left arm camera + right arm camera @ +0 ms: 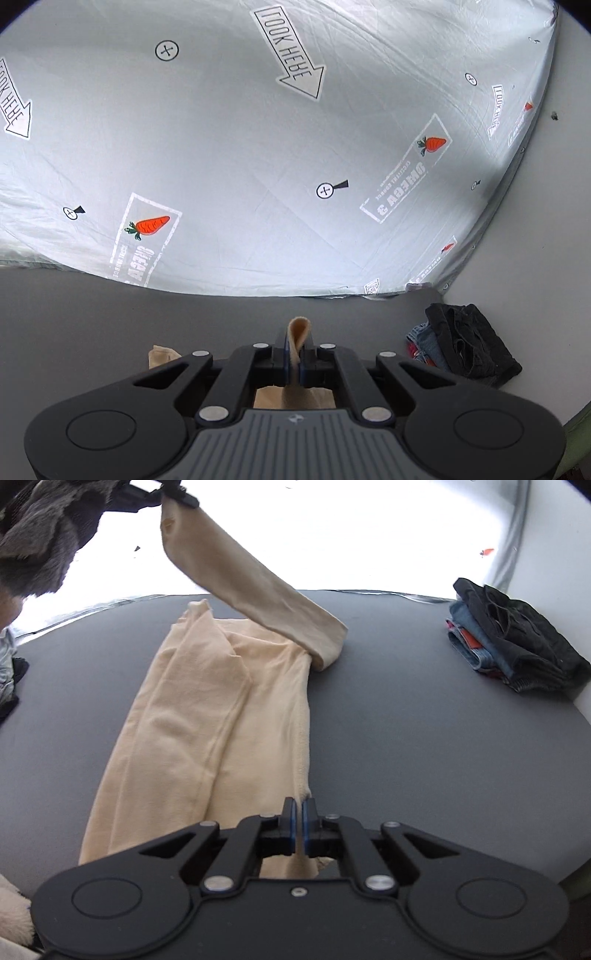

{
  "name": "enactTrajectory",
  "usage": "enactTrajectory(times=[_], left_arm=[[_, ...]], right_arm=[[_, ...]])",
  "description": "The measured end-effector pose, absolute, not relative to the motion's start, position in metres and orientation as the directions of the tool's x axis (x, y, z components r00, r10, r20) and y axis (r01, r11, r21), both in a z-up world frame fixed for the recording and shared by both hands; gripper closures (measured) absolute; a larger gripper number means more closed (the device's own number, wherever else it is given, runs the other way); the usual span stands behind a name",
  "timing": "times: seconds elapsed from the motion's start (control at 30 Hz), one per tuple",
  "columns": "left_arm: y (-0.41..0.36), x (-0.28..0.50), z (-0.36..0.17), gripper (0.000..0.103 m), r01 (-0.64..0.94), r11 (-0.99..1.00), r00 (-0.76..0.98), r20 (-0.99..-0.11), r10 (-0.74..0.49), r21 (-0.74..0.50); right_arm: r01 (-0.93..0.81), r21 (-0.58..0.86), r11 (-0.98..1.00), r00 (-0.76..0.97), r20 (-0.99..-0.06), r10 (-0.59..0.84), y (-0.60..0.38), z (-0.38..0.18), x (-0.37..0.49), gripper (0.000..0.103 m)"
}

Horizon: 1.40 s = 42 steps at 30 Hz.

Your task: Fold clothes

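Note:
A beige garment (207, 709) lies lengthwise on the grey table (406, 720). Its sleeve (251, 587) is lifted and stretches up to the far left. There my left gripper (177, 494) holds the sleeve's end. In the left wrist view, my left gripper (298, 339) is shut on a fold of the beige cloth (300, 326) that sticks up between the pads. My right gripper (299, 805) is at the garment's near right hem. Its jaws are together, with the hem edge running in between the tips.
A stack of folded clothes (517, 638), dark ones on jeans, sits at the table's far right (469, 347). A pale sheet (258, 147) printed with carrots and arrows lies beyond the table. A furry grey sleeve (37, 535) is at upper left, and dark clothes (11, 686) at the left edge.

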<state>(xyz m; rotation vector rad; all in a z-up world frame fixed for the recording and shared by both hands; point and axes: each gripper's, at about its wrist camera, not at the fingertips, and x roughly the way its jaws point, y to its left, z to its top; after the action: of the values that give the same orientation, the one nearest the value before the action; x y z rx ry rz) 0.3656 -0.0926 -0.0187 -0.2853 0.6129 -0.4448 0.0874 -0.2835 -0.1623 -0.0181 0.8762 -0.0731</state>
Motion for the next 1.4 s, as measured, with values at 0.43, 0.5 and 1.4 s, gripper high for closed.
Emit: enactTrajectory(times=[0.43,0.5,1.4], left_arm=[[0.032,0.352,-0.005,0.098,0.019,0.943,0.875,-0.451,-0.177,-0.332],[0.051,0.354,-0.023,0.098,-0.046,0.936,0.859,-0.492,-0.141,-0.348],[-0.176,0.205,-0.171,0.079,0.766,0.559,0.058,-0.832,-0.552,-0.318]], right_arm=[[-0.151,0.135,0.979,0.565,-0.801,0.197,-0.234,-0.187,0.102,0.099],[-0.152,0.179,0.972,0.536,-0.812,0.233,-0.232,-0.197,0.106,0.099],[0.308,0.246,0.919,0.547,-0.836,0.04,-0.326,-0.201,0.077,0.068]])
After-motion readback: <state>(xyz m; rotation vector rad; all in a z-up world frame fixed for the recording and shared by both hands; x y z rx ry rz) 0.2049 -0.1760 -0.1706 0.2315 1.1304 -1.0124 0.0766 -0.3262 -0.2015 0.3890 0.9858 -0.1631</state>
